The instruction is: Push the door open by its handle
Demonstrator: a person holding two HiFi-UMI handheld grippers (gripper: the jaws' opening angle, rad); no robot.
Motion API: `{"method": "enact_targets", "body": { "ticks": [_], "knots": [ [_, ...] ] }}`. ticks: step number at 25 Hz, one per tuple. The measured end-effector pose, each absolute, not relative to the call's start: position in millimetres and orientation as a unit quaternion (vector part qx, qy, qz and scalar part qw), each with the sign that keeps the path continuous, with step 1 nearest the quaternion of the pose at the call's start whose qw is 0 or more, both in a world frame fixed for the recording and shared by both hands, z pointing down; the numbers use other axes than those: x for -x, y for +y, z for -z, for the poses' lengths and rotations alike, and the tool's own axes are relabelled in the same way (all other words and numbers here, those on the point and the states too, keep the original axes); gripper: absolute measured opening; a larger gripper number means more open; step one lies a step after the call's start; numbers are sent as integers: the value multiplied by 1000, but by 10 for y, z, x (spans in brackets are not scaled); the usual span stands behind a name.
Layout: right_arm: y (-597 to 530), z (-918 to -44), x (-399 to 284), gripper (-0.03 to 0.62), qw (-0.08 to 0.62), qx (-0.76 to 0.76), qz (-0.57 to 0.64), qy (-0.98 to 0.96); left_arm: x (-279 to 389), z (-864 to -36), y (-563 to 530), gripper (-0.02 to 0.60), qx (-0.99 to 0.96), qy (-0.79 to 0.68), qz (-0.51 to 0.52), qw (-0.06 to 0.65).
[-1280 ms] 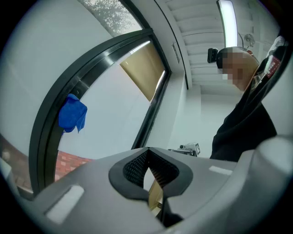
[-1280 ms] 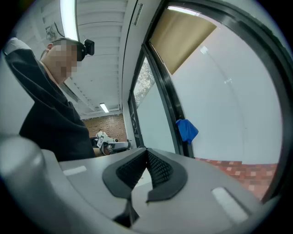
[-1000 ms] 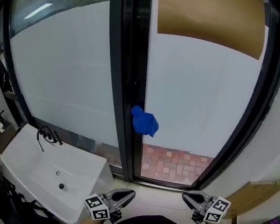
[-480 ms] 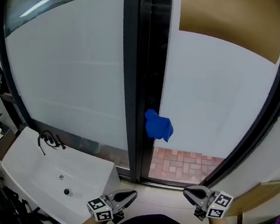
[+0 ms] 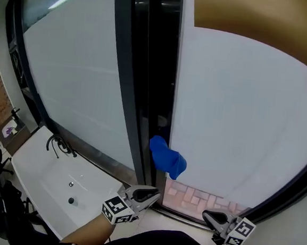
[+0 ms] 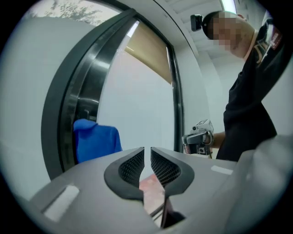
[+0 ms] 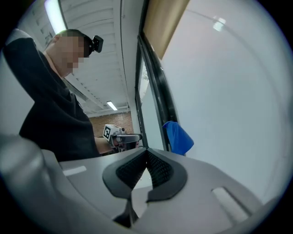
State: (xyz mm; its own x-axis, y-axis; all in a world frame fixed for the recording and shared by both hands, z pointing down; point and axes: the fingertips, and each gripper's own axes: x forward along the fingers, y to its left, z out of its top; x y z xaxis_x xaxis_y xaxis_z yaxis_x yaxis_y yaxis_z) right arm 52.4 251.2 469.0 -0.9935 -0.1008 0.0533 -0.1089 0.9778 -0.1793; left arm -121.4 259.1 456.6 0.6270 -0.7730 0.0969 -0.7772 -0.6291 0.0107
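Two empty tools: left tool point(image 5: 156, 193) just cracking open, right tool point(image 5: 205, 215) closed, blue-wrapped handle point(image 5: 166, 158) ahead, sink point(image 5: 37, 162) beside

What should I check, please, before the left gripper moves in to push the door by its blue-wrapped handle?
1. Blue-wrapped handle in view at the door's edge: ok.
2. Left gripper touching the handle: not ok; in the head view it sits below the handle, apart from it.
3. Left jaws empty: ok; they have just been opening, stand a narrow slit apart, nothing between.
4. Right gripper shut, empty, away from the handle: ok.
5. Door unlatched: cannot tell.
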Motion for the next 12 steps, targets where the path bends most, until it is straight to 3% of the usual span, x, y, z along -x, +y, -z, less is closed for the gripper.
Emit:
{"method": "enact_targets", "body": {
  "ticks": [6,12],
  "knots": [
    [1862,-4420,-560,0,27,73,-86,-993,1235,-4105,1404,174,-814,-472,-301,-158],
    [1424,-4536,-205,0,18,72,-87,-993,1352,-4500,665,184,-756,-370,-484,-239]
  ]
}}
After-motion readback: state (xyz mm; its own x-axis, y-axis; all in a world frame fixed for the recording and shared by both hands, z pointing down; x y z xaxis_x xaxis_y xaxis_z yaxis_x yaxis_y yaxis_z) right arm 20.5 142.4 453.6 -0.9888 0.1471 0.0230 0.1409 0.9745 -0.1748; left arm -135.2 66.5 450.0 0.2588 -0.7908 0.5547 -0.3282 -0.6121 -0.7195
